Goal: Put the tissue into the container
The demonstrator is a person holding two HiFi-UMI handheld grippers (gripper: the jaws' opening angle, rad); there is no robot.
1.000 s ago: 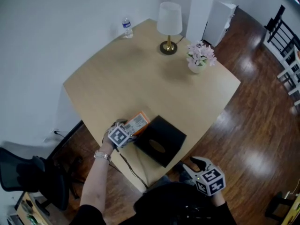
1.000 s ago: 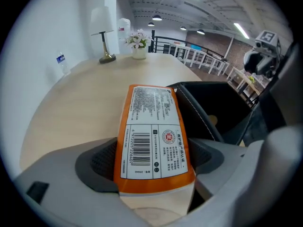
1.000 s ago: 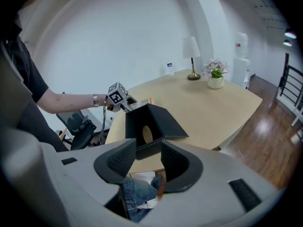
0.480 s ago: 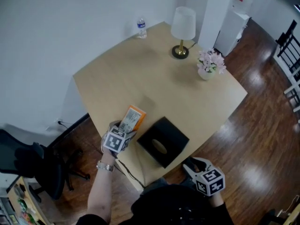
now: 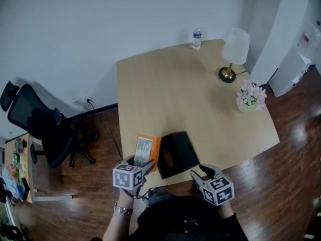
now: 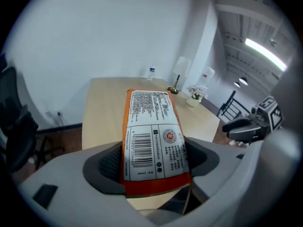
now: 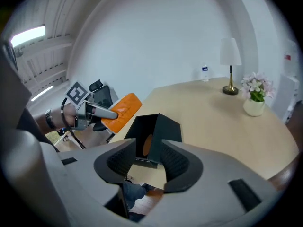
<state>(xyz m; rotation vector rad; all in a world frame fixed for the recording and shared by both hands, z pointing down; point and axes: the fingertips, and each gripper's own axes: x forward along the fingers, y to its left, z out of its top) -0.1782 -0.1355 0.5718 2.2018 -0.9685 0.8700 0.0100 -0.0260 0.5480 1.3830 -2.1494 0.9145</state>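
One orange plastic-wrapped tissue pack point(image 5: 145, 149) with a white printed label is clamped by its near end between the jaws of the left gripper point(image 5: 138, 168). In the left gripper view the pads press on both long sides of the pack point(image 6: 151, 136), which sticks out straight ahead toward 12 o'clock, label side up. In the head view the tissue pack is outside the one black box-shaped container point(image 5: 175, 152), just beside it at its 9 o'clock, over the near left corner of the light wooden table point(image 5: 165, 92). The container stands at the table's near edge, at 6 o'clock, with an oval opening in its top face. The right gripper point(image 5: 202, 173) sits at the container's 5 o'clock, off the table edge. Its jaws stand a moderate way apart with nothing between them, and the container point(image 7: 156, 131) shows ahead through the gap. That view also shows the left gripper point(image 7: 102, 115) holding the pack point(image 7: 123, 110) up at 10 o'clock from the container. At the table's far side stand one clear plastic water bottle point(image 5: 196, 38) at 12 o'clock, one white-shaded lamp on a brass base point(image 5: 234, 51) at 1 o'clock and one white pot of pink flowers point(image 5: 249, 97) at 3 o'clock. One black office chair point(image 5: 45, 129) stands on the floor at 9 o'clock, well apart from the table.
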